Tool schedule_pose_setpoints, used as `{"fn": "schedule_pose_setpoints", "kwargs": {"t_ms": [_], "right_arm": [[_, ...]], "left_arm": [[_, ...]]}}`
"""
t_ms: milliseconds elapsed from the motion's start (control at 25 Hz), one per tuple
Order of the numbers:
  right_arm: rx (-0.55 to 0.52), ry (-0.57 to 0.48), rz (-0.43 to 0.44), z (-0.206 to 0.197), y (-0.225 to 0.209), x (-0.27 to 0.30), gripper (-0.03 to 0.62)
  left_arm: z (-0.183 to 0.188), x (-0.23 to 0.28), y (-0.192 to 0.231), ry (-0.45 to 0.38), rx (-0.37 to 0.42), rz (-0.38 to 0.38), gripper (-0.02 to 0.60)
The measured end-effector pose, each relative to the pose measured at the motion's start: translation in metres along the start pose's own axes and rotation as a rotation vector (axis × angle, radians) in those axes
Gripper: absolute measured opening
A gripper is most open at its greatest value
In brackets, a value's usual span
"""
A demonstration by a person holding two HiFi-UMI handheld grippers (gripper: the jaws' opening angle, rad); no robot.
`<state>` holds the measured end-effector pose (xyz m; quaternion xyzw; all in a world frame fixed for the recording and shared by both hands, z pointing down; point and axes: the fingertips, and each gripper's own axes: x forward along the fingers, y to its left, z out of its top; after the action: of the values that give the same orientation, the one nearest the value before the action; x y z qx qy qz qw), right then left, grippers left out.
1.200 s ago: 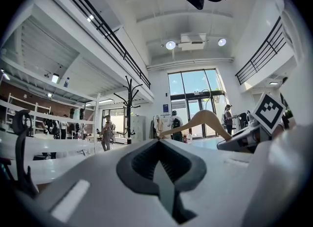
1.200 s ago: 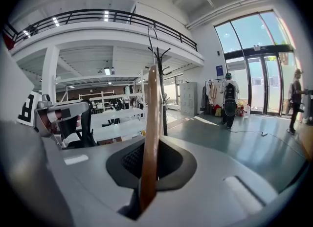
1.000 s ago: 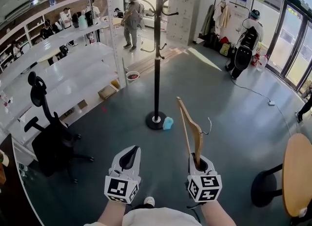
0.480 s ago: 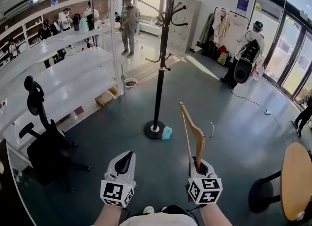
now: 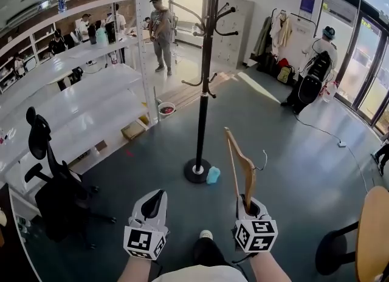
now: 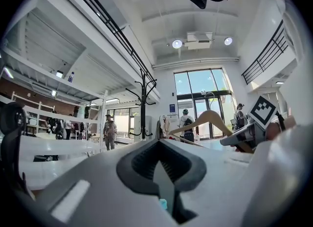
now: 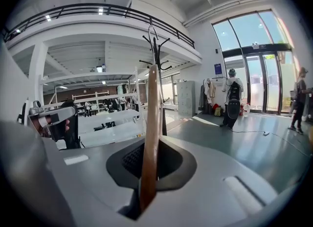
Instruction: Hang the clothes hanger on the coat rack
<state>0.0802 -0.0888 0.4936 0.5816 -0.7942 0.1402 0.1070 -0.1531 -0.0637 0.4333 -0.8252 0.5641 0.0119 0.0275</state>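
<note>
A black coat rack (image 5: pixel 205 68) stands on a round base on the grey floor ahead, its curved hooks up at the top; it also shows as the coat rack (image 6: pixel 143 106) and the coat rack (image 7: pixel 157 69). My right gripper (image 5: pixel 247 205) is shut on one arm of a wooden clothes hanger (image 5: pixel 239 162), held upright, its metal hook pointing right. In the right gripper view the hanger (image 7: pixel 149 133) rises from between the jaws. My left gripper (image 5: pixel 155 200) is shut and empty, level with the right one. Both grippers are well short of the rack.
A small light-blue object (image 5: pixel 213 175) lies by the rack's base. White shelving (image 5: pixel 79 86) runs along the left, with a black office chair (image 5: pixel 51 183) in front. A round wooden table (image 5: pixel 374 238) is at the right edge. Several people stand farther back.
The view has come a little closer to the coat rack and tilted up. Both grippers keep the same pose, the hanger still upright in the right one.
</note>
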Motion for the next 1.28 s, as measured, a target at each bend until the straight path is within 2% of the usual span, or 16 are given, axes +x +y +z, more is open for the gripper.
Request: {"fn": "schedule_pose_setpoints", "kwargs": {"t_ms": [360, 680, 920, 1280], "right_arm": [[0.005, 0.001, 0.017, 0.05, -0.063, 0.115, 0.034], [-0.017, -0.016, 0.07, 0.095, -0.118, 0.193, 0.034], [-0.011, -0.032, 0.076, 0.115, -0.137, 0.236, 0.034], [-0.033, -0.045, 0.042, 0.156, -0.137, 0.305, 0.034]], "left_arm": [[0.006, 0.128, 0.026, -0.017, 0.022, 0.032, 0.0], [0.006, 0.232, 0.016, -0.021, 0.007, 0.026, 0.0], [-0.007, 0.279, 0.027, 0.006, 0.017, 0.025, 0.0], [0.005, 0.356, 0.074, -0.036, 0.04, -0.024, 0.0]]}}
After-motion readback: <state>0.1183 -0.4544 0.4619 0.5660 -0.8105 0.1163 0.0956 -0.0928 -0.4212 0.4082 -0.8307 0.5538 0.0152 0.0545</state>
